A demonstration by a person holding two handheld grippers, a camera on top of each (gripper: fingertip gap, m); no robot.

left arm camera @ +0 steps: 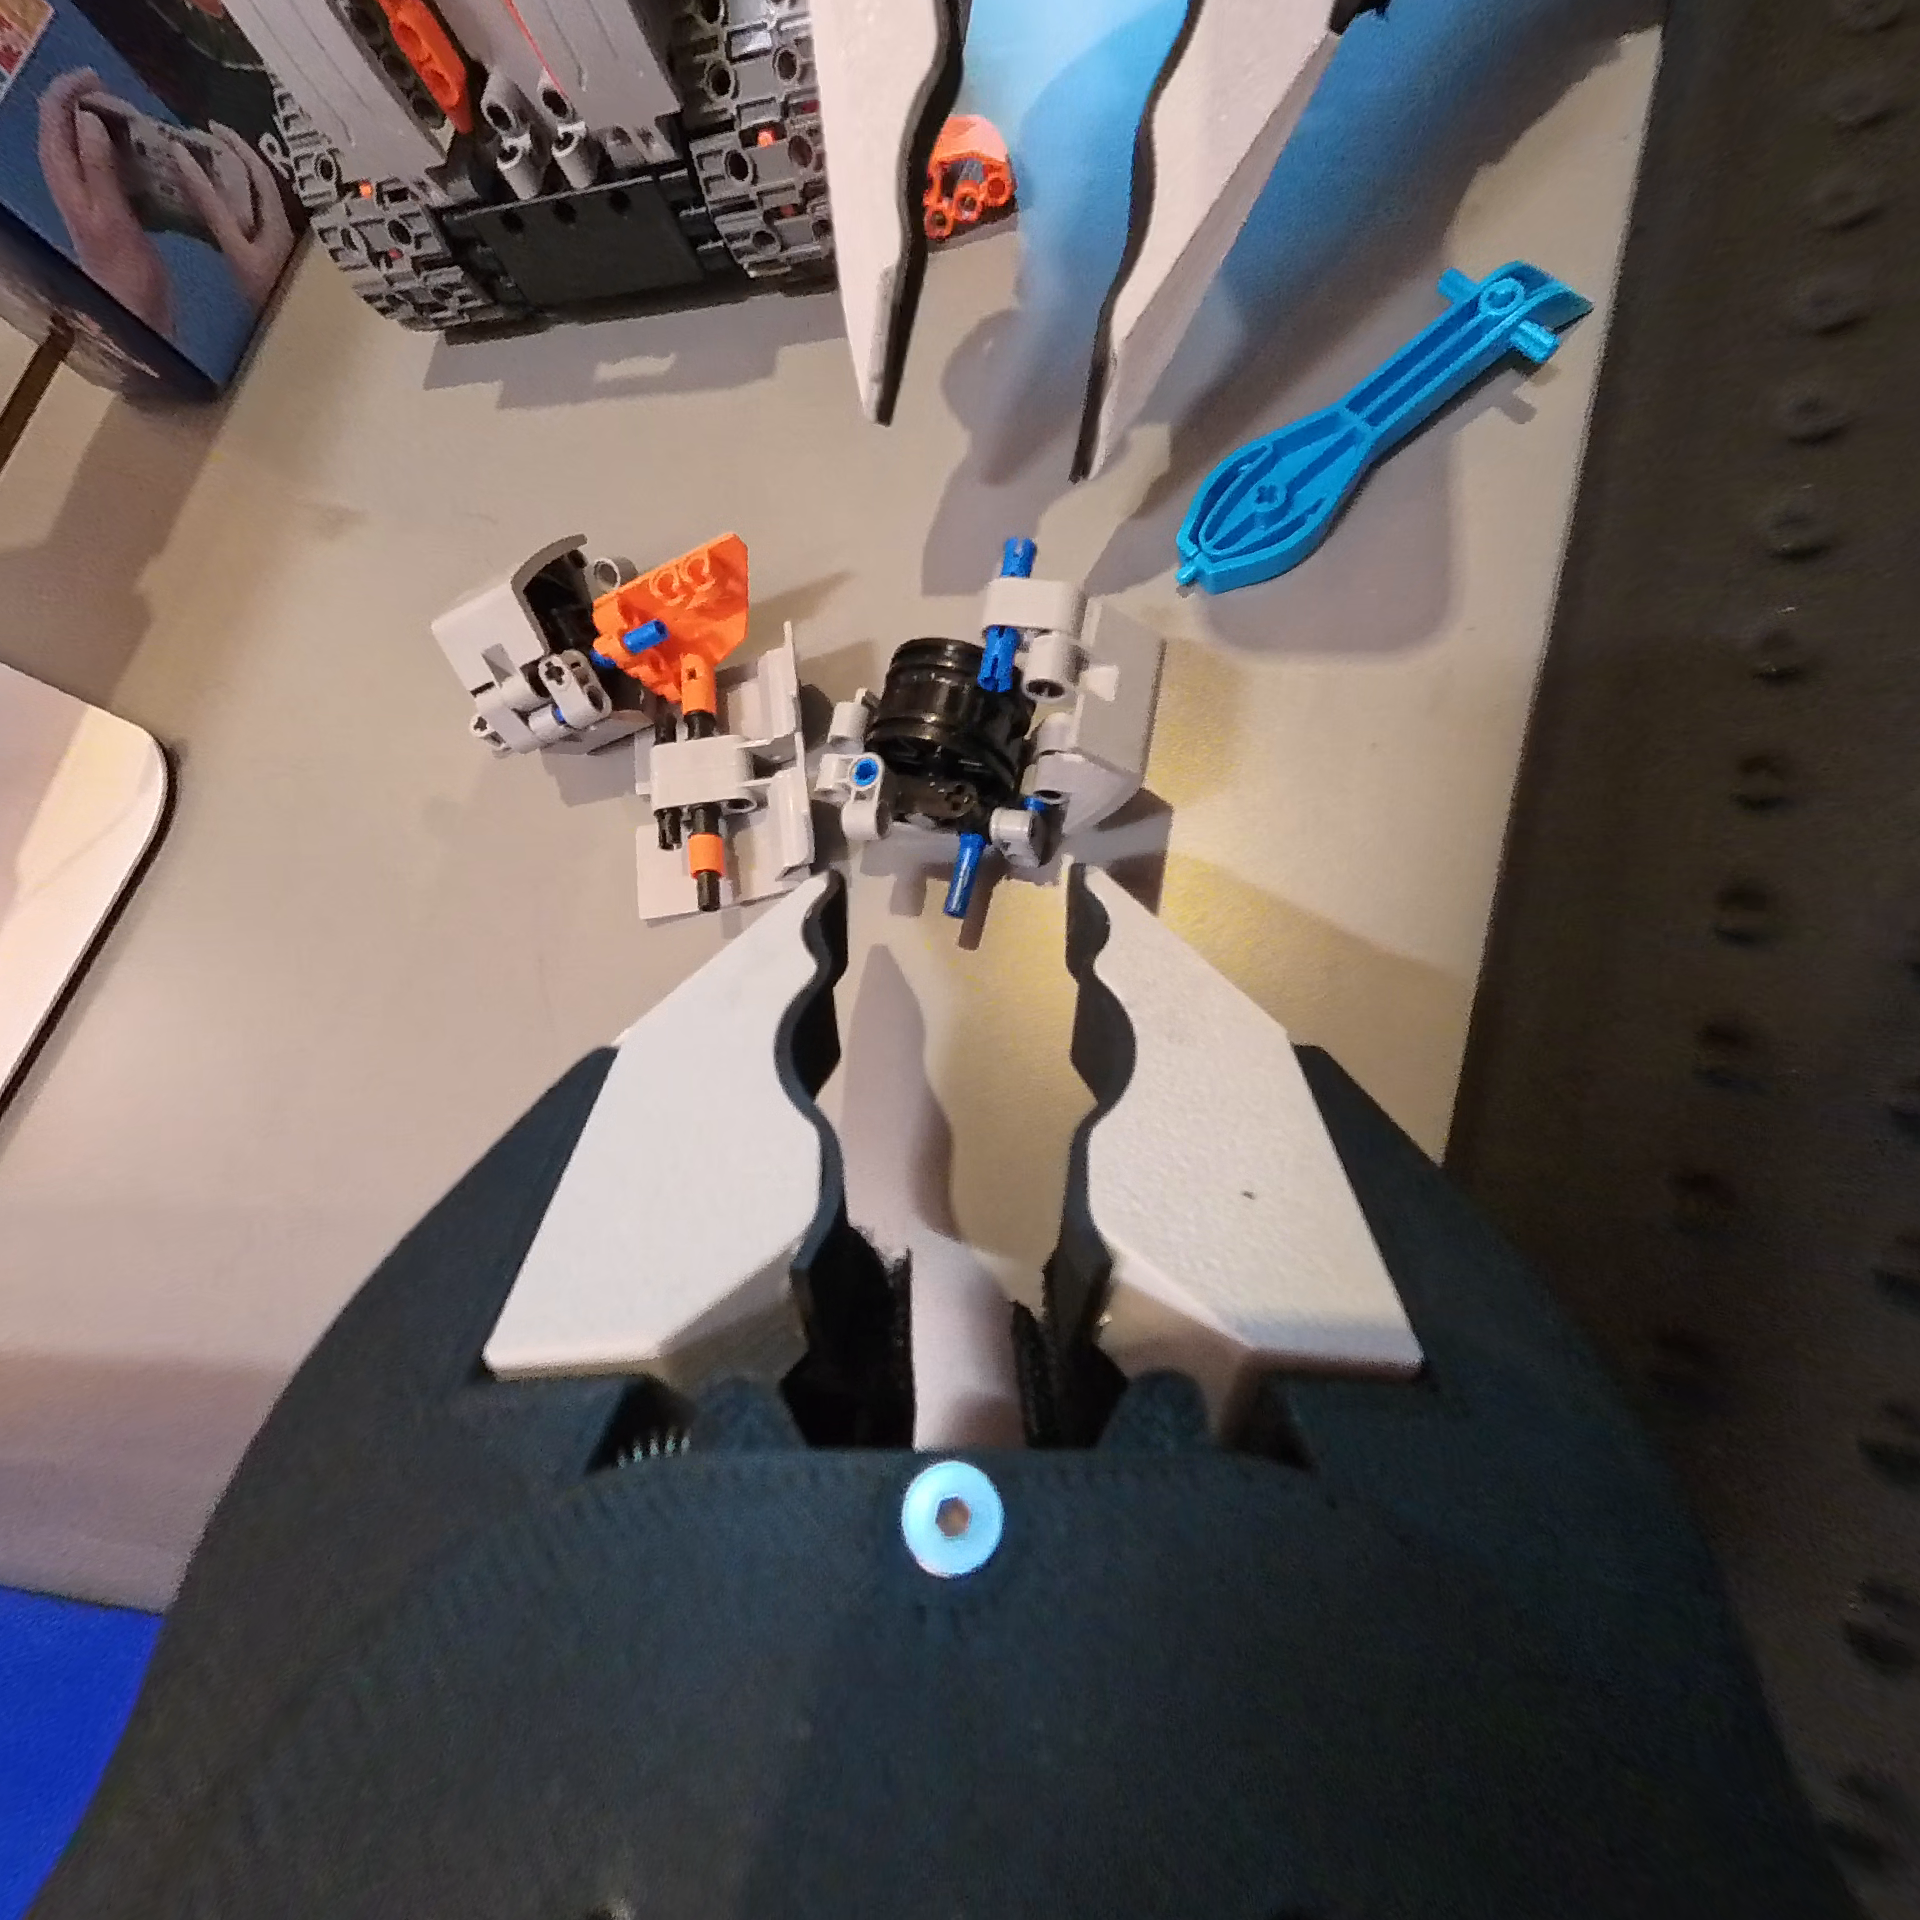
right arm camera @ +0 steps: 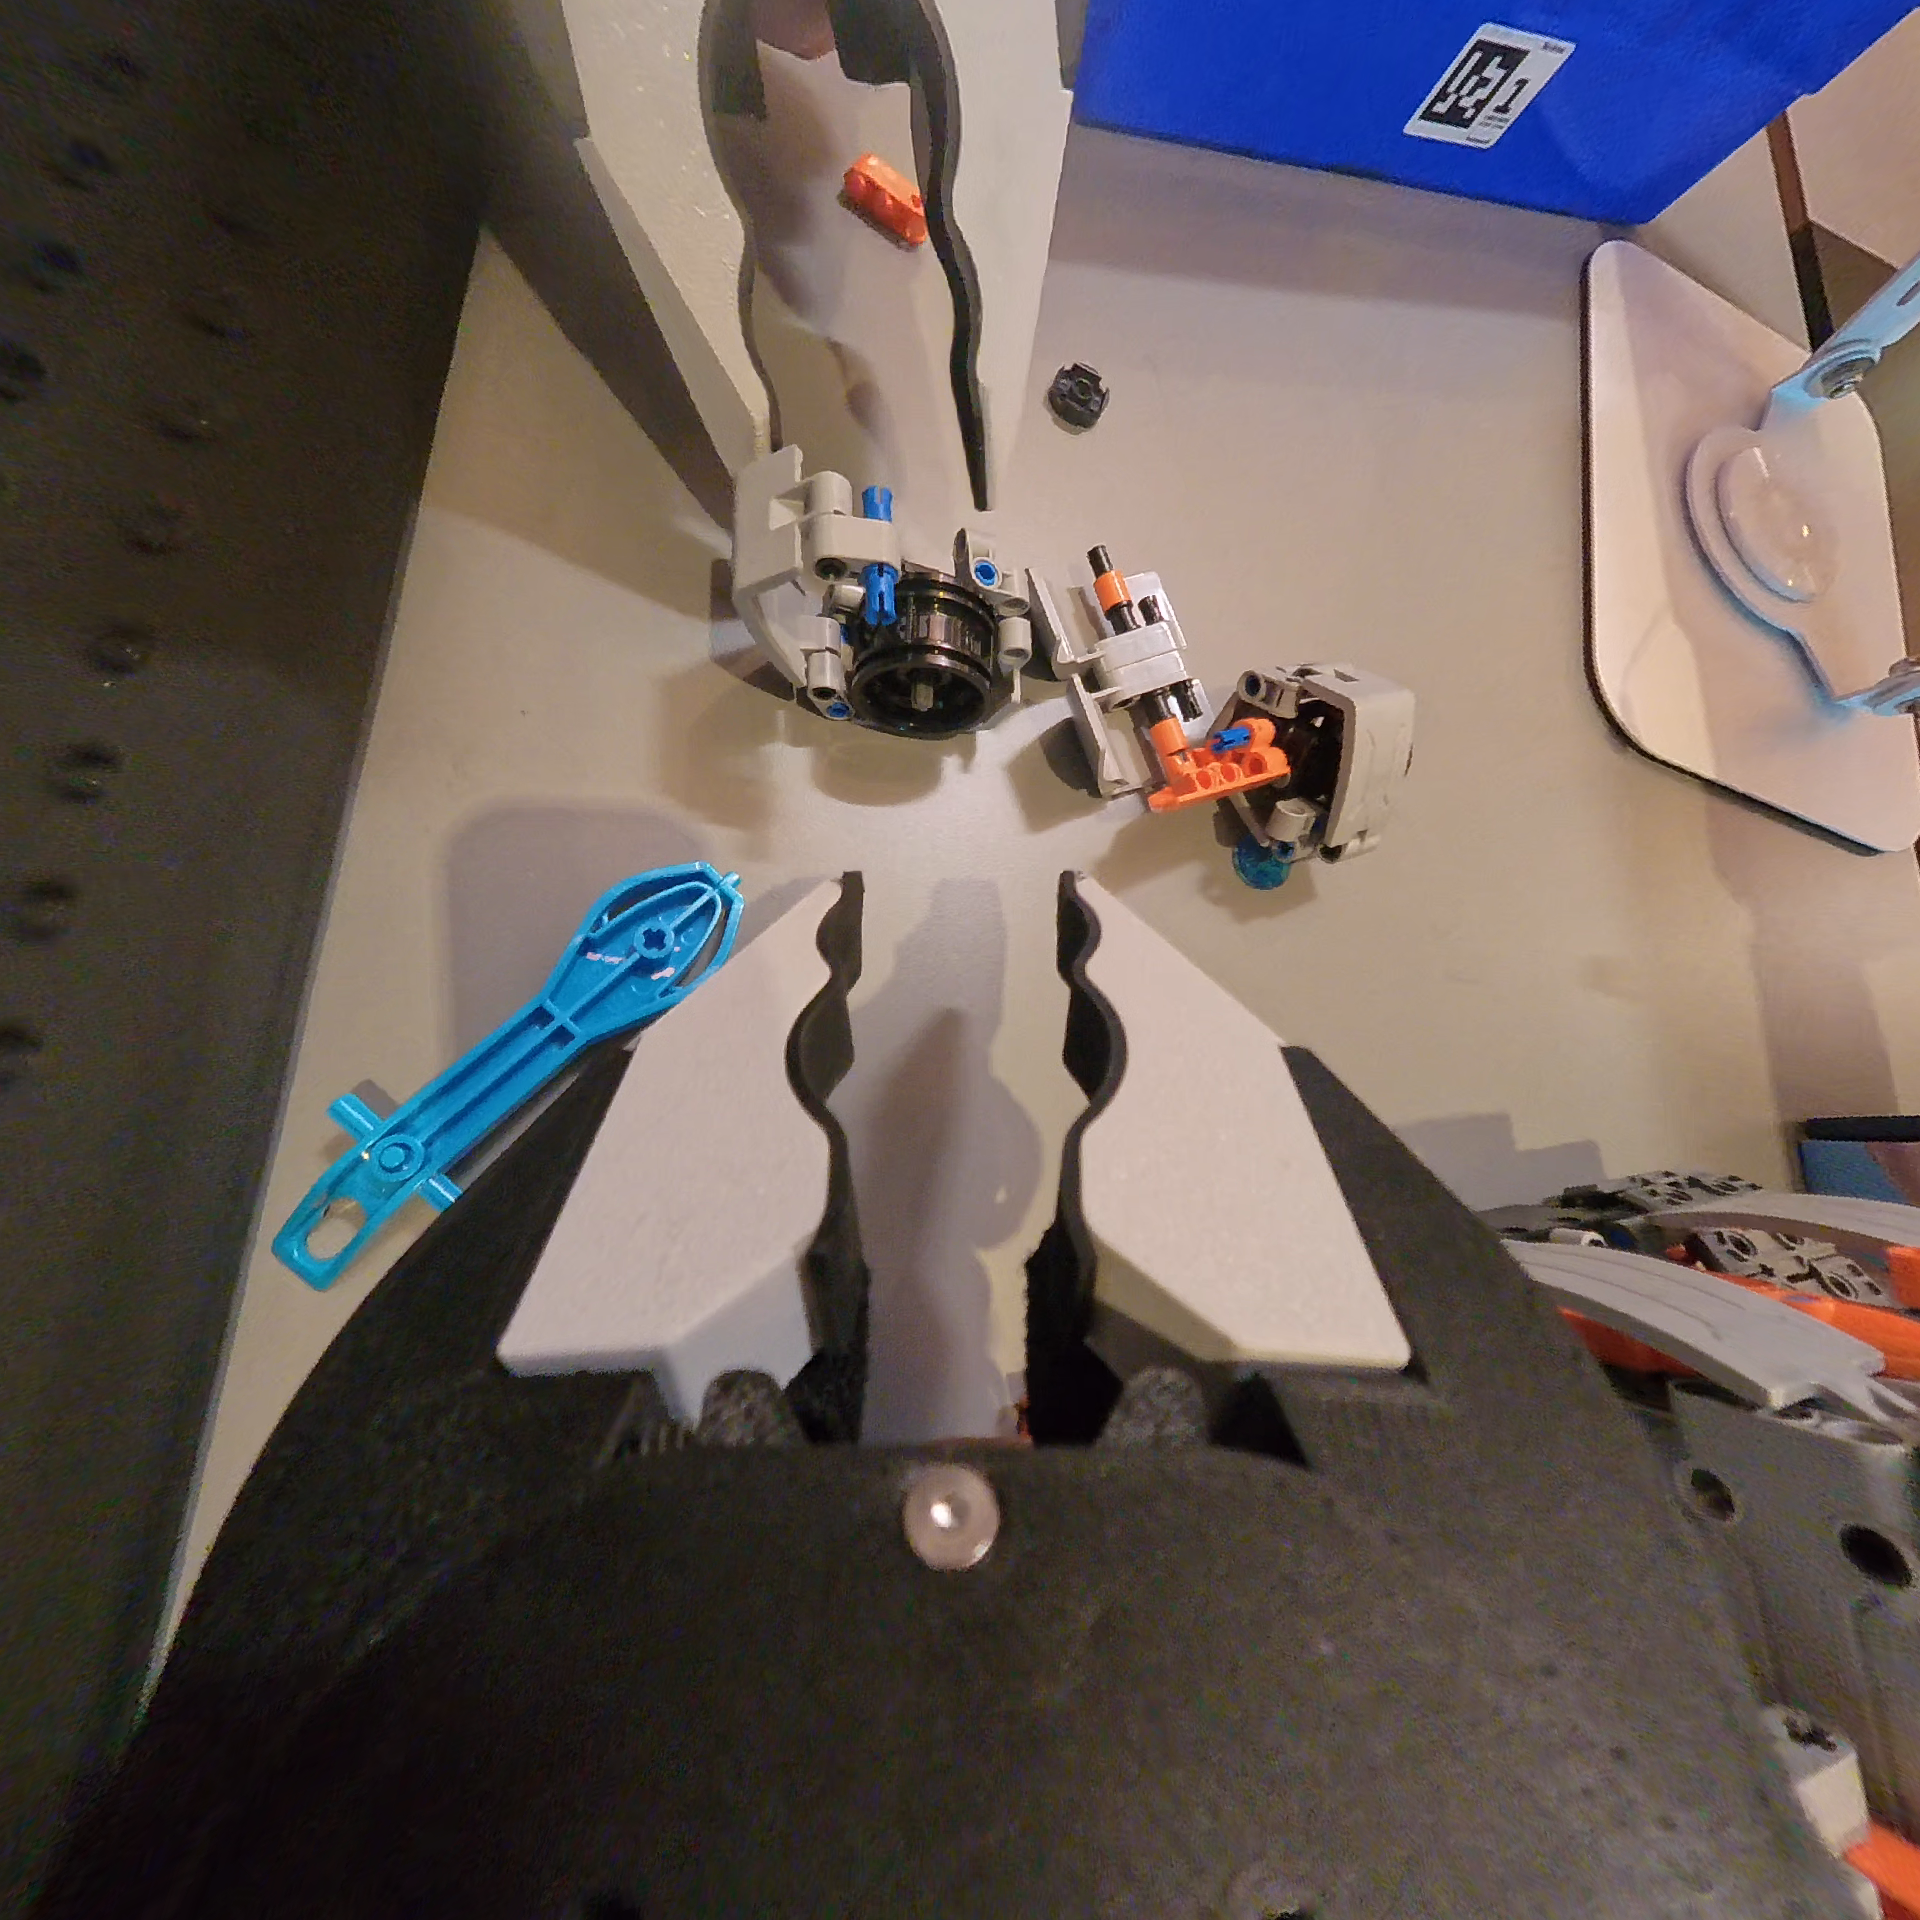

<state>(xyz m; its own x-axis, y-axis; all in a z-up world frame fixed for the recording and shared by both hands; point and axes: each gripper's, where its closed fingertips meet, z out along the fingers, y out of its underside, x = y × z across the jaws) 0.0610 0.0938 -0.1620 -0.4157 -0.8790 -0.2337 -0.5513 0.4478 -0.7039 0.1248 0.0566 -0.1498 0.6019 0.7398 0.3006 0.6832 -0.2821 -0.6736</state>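
Observation:
A grey brick assembly with a black wheel [left arm camera: 951, 732] lies on the beige table, also in the right wrist view [right arm camera: 914, 665]. Beside it lie a grey piece with an orange-black axle [left arm camera: 727, 790] [right arm camera: 1127, 675] and a grey-orange block [left arm camera: 582, 649] [right arm camera: 1309, 758]. My left gripper [left arm camera: 956, 883] is open and empty, its tips just short of the wheel assembly. My right gripper [right arm camera: 956, 883] is open and empty, facing the assembly from the other side with a gap between. Each gripper shows in the other's view, the right [left arm camera: 982, 436] and the left [right arm camera: 873, 468].
A blue plastic tool [left arm camera: 1371, 426] [right arm camera: 520, 1060] lies by the dark studded wall [left arm camera: 1745, 831]. A large grey-black brick model [left arm camera: 561, 177] and a printed box [left arm camera: 114, 208] stand far left. A small orange piece [left arm camera: 966, 177] [right arm camera: 883, 197], a black round stud [right arm camera: 1078, 393], a blue bin [right arm camera: 1455, 94] and a white stand base [right arm camera: 1745, 540] lie around. There is about 8 cm between the tips of the two grippers.

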